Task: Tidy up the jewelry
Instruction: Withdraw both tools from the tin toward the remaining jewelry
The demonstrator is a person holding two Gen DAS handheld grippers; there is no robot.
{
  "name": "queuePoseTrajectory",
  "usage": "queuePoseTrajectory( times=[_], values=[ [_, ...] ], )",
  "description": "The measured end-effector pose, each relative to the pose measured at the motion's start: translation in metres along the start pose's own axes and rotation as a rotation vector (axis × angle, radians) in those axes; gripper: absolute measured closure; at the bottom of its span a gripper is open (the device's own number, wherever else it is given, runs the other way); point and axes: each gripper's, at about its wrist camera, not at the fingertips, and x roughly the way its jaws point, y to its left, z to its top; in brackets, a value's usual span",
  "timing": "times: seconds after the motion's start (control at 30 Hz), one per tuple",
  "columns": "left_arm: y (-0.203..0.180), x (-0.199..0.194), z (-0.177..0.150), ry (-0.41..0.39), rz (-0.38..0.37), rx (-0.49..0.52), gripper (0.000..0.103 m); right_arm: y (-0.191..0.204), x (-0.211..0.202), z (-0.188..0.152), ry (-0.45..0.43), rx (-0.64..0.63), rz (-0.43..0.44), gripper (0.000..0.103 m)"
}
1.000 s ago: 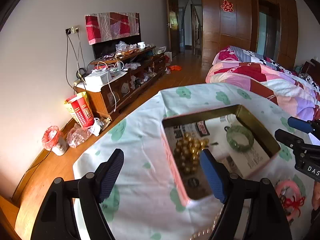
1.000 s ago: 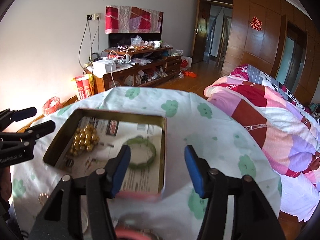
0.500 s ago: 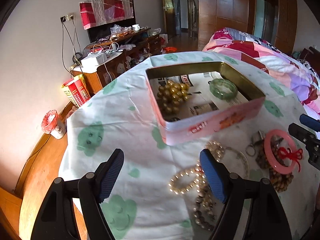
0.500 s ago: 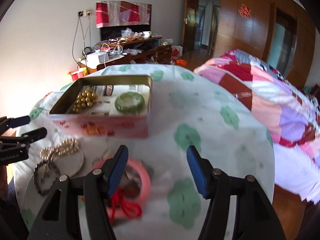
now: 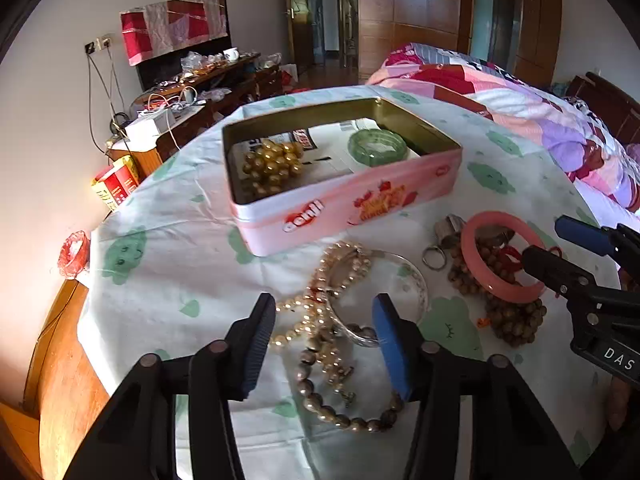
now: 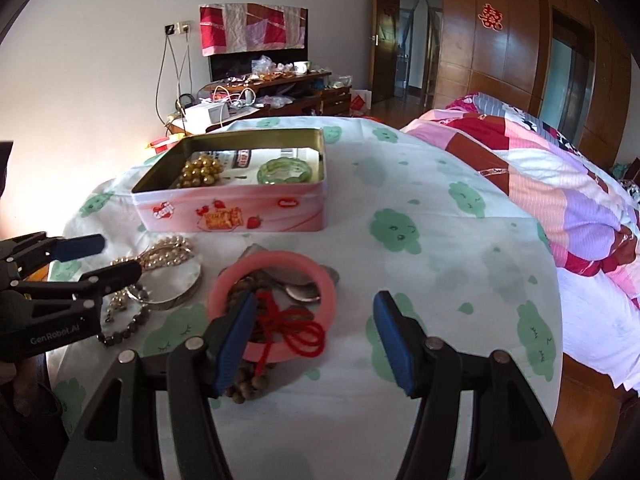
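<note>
- Your left gripper [image 5: 324, 334] hangs over the pearl strand [image 5: 320, 308] and the silver bangle [image 5: 404, 280] at the near left of the table [image 5: 168, 240]; its jaws are closing, with beads between them but not yet pinched.
- Your right gripper [image 6: 312, 332] stands spread, pinching nothing, its left pad over the near rim of the pink bangle [image 6: 276, 268], which lies on a heap of brown wooden beads [image 6: 244, 388] with a red cord [image 6: 296, 328] across it.
- Beyond both, the pink tin [image 6: 240, 212] sits open at the middle of the table, holding a cluster of gold beads [image 5: 272, 166] on the left and a green bangle [image 5: 376, 148] on the right.
- A quilted bed [image 6: 560, 184] fills the far right.
</note>
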Motion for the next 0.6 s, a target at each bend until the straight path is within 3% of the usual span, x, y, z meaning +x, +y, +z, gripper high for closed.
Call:
queuePoseTrajectory(
  times=[0.1, 0.17, 0.3, 0.6],
  values=[
    [-0.003, 0.006, 0.001, 0.016, -0.032, 0.002, 0.066, 0.001, 0.001, -0.003, 0.001, -0.003, 0.000, 0.040],
    [-0.001, 0.008, 0.002, 0.026, -0.040, -0.012, 0.067, 0.002, 0.002, -0.004, 0.003, -0.001, 0.003, 0.040],
    [0.001, 0.005, 0.002, 0.009, -0.061, -0.023, 0.097, 0.002, 0.003, -0.005, 0.006, 0.000, 0.010, 0.040],
    [0.003, -0.015, 0.011, -0.053, -0.083, -0.016, 0.100, 0.003, 0.001, -0.005, -0.012, 0.003, 0.001, 0.040]
  ],
)
